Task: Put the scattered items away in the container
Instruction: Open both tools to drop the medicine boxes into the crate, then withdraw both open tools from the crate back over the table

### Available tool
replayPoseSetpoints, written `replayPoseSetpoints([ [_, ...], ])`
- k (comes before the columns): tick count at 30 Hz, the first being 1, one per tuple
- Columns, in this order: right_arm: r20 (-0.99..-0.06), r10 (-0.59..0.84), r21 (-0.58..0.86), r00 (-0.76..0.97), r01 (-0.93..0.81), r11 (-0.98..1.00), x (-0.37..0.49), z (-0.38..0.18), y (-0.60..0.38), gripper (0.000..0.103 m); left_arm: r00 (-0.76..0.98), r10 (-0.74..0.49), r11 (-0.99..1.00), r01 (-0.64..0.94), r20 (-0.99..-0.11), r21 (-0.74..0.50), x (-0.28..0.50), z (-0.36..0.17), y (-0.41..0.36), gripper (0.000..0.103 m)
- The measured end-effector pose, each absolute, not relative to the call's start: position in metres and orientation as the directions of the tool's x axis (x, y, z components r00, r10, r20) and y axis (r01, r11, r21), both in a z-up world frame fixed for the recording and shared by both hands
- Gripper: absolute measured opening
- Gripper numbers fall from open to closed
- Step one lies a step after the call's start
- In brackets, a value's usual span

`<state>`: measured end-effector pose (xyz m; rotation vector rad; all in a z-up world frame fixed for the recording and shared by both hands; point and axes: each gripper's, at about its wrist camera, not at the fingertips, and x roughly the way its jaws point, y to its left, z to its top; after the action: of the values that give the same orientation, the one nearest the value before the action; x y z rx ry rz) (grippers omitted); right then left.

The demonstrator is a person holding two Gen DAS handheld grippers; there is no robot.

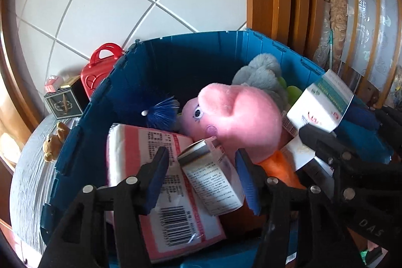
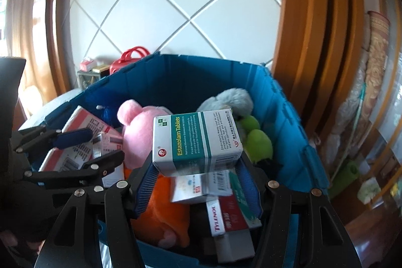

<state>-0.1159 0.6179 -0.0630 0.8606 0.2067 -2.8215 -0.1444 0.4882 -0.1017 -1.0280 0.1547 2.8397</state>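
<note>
The bin (image 2: 289, 117) is already crowded: pink plush (image 2: 137, 132), grey plush (image 2: 231, 98), wipes pack (image 1: 150, 167) and several cartons. The right gripper (image 2: 198, 167) hangs over it, jaws closed on the tablet box (image 2: 197, 140), held by its lower edge only. The likely slip: released from here, the box lands on the Tylenol carton (image 2: 226, 217) and loose cartons below, and may slide or tip. The left gripper (image 1: 203, 182) is wide open, holding nothing, straddling a small carton (image 1: 213, 180); a careless move could knock it. Outside, a red case (image 1: 103, 67) and small bear (image 1: 54, 142) remain.
</note>
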Motion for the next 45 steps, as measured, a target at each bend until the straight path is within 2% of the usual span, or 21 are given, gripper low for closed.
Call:
replayPoseSetpoints([
  [7, -0.578, -0.117, -0.076, -0.808, 0.195, -0.978, -0.115, -0.066, 0.624, 0.070, -0.762, 0.083, -0.985, -0.163, -0.642, 0.065, -0.141, -0.103, 0.491, 0.062],
  [9, -0.574, -0.111, -0.069, -0.811, 0.183, -0.981, -0.111, -0.065, 0.630, 0.078, -0.762, 0.084, -0.984, -0.164, -0.642, 0.066, -0.140, -0.103, 0.492, 0.065],
  [11, -0.572, -0.098, -0.066, -0.814, 0.165, -0.984, -0.108, -0.064, 0.636, 0.094, -0.761, 0.090, -0.983, -0.173, -0.642, 0.067, -0.138, -0.103, 0.493, 0.072],
  [15, -0.570, -0.101, -0.047, -0.815, 0.155, -0.987, -0.099, -0.063, 0.645, 0.097, -0.771, 0.093, -0.981, -0.179, -0.630, 0.074, -0.128, -0.100, 0.495, 0.079],
  [17, -0.566, -0.098, -0.046, -0.819, 0.150, -0.988, -0.093, -0.062, 0.648, 0.103, -0.773, 0.103, -0.979, -0.189, -0.626, 0.072, -0.122, -0.099, 0.495, 0.080],
  [37, -0.513, -0.110, -0.050, -0.851, 0.157, -0.986, -0.027, -0.043, 0.643, 0.103, -0.800, 0.139, -0.979, -0.199, -0.584, 0.039, -0.058, -0.081, 0.477, 0.082],
  [45, -0.489, -0.145, -0.028, -0.860, 0.182, -0.983, -0.016, -0.033, 0.615, 0.103, -0.824, 0.102, -0.993, -0.117, -0.557, -0.009, -0.041, -0.072, 0.422, 0.082],
])
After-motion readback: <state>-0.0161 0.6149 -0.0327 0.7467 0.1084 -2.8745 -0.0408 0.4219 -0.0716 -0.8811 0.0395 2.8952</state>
